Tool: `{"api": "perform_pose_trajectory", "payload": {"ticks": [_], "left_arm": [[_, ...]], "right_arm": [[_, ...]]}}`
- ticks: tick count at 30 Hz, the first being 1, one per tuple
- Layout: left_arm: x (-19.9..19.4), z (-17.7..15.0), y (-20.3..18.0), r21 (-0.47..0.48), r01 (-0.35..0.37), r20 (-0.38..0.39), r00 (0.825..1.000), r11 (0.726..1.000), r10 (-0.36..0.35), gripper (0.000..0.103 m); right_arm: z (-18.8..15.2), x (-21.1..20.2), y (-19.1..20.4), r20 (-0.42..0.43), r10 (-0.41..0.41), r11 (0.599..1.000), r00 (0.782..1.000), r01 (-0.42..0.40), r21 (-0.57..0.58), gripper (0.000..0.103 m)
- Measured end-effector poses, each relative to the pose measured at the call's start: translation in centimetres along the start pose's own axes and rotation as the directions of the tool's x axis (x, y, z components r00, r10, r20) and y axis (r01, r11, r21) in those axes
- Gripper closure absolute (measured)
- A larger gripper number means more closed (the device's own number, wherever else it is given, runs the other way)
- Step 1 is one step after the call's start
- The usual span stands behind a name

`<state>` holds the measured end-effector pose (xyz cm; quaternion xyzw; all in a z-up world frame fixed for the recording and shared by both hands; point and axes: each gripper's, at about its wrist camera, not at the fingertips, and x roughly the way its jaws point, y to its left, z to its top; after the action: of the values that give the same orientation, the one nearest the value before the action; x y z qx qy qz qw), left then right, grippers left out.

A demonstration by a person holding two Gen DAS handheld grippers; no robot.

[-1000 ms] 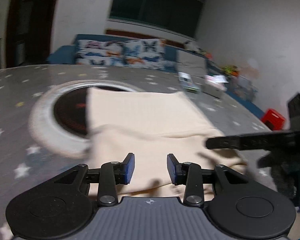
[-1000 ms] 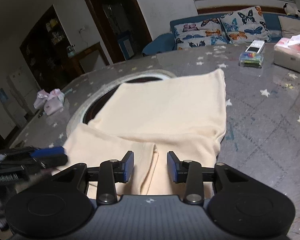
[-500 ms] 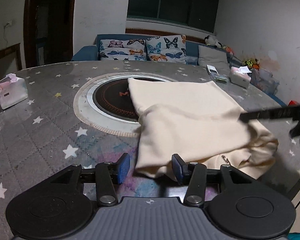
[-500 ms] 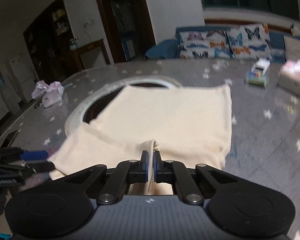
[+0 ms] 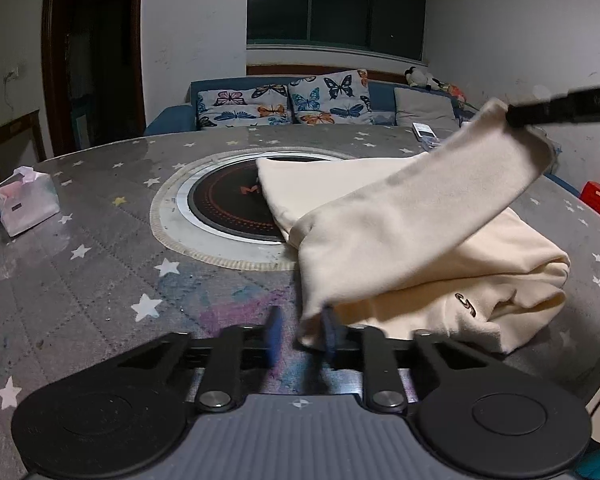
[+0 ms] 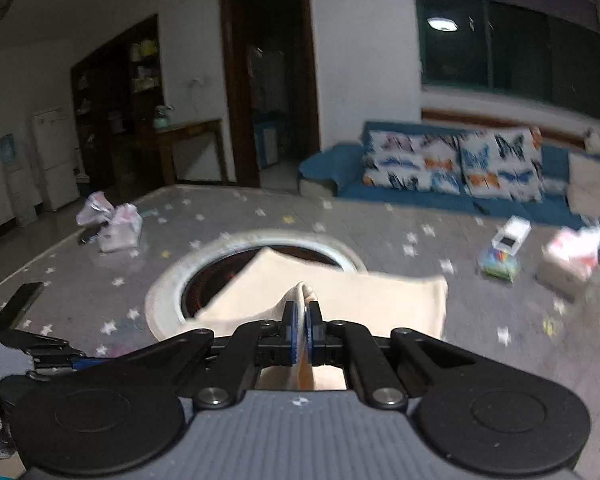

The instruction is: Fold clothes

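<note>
1. Leftmost, a tissue box (image 5: 28, 204) sits at 9 o'clock on the star-print table (image 5: 100, 280), well apart from the work.
2. Left gripper (image 5: 300, 334) low at the near edge, 6 o'clock. Jaws stand apart but blurred; the garment's near corner hangs right at them, seemingly against the right finger. Not clamped on anything I can make out.
3. Garment (image 5: 400, 240): cream knit, soft, limp, light. Bulk lies on the table from centre out to 3 o'clock, far corner over the round hob (image 5: 228, 208). A small dark mark shows on the lower layer near 4 o'clock.
4. One long flap is lifted off the pile, running up to 2 o'clock, where the right gripper (image 6: 302, 334) has it. Jaws pinched shut on a bunched fold of cloth, seen plainly in the right wrist view.
5. Handling judgement: cloth sags between supports and drapes without spring, so one pinch point lets it twist. Edges and corners are the places to take hold; a thick fold fills the jaws well and should not slip.
6. Far right, at 2 o'clock, small boxes (image 6: 504, 256) stand clear of the cloth.
</note>
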<state>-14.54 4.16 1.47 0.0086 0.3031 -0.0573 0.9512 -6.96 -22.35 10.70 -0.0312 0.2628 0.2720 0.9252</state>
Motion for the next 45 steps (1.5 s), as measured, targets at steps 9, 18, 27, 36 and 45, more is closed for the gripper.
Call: {"api": "perform_pose_trajectory", "payload": {"ticks": [9, 18, 27, 36, 45], "left_arm": [[-0.6, 0.8, 0.9, 0.000, 0.026, -0.032, 0.999, 1.000, -0.026, 0.091], [-1.0, 3.8, 2.3, -0.042, 0.060, -0.011, 0.998, 0.997, -0.060, 0.084], [4.5, 7.1, -0.1, -0.041, 0.148, -0.007, 0.989, 0.988, -0.149, 0.084], [8.2, 6.9, -0.4, -0.046, 0.128, -0.079, 0.988, 0.991, -0.132, 0.084], [8.0, 6.8, -0.5, -0.036, 0.127, -0.077, 0.989, 0.991, -0.130, 0.084]], "right_arm": [[-5.4, 4.1, -3.6, -0.168, -0.042, 0.990, 0.985, 0.063, 0.123, 0.097], [-4.3, 2.3, -3.8, -0.106, -0.039, 0.994, 0.994, 0.050, 0.099, 0.093], [-4.3, 5.2, -2.3, -0.129, 0.012, 0.999, 0.992, -0.007, 0.041, 0.093], [-5.2, 6.7, -3.4, -0.182, -0.001, 0.999, 0.983, 0.009, 0.046, 0.093], [-4.6, 5.6, -2.2, -0.168, 0.018, 1.000, 0.986, -0.021, -0.018, 0.085]]}}
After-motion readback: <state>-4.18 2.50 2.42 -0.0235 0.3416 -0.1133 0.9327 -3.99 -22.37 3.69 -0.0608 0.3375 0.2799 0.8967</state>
